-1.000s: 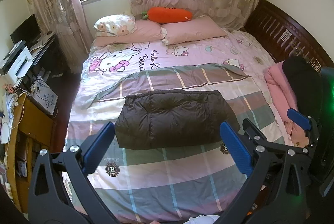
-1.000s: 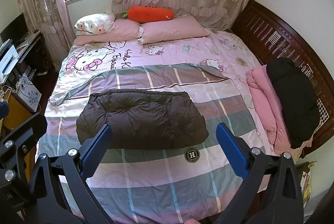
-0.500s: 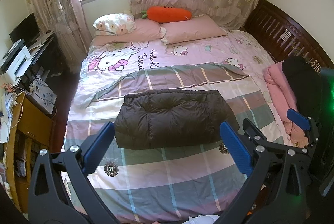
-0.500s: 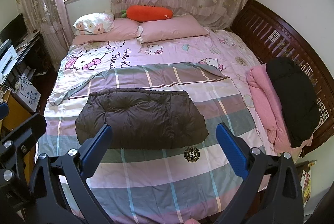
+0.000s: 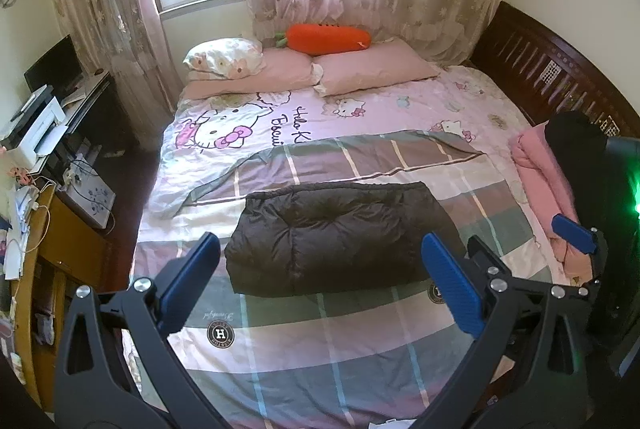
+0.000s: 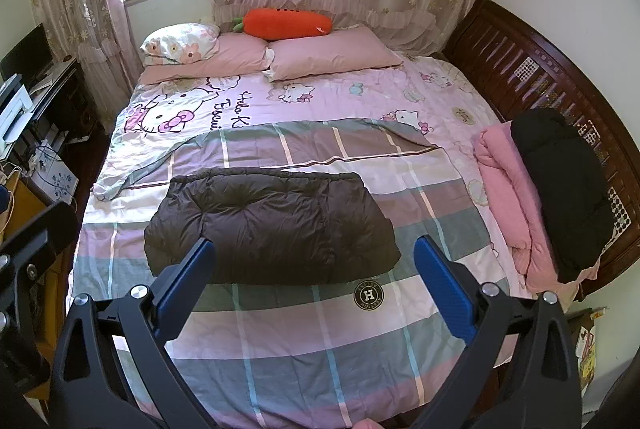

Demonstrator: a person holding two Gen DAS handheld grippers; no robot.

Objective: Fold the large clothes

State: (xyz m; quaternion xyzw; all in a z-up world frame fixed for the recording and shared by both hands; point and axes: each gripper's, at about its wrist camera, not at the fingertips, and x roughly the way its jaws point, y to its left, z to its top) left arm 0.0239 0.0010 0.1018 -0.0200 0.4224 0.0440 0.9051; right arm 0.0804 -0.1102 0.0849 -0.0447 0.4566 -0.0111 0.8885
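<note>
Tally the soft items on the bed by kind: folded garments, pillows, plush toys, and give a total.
Folded garments: 3, the dark puffer jacket mid-bed, plus the pink garment and the black garment stacked at the right edge.
Pillows: 3, the floral pillow and two pink pillows.
Plush toys: 1, the orange carrot.
Total: 7

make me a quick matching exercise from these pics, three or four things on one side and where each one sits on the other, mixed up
Things:
1. dark jacket
2. carrot cushion
3. pink coat
4. printer

Places:
A. on top of the pillows, under the window
B. on the desk beside the bed
C. folded in the middle of the plaid blanket
D. at the bed's edge by the wooden rail, under a black garment

Pairs: 1-C, 2-A, 3-D, 4-B
</note>
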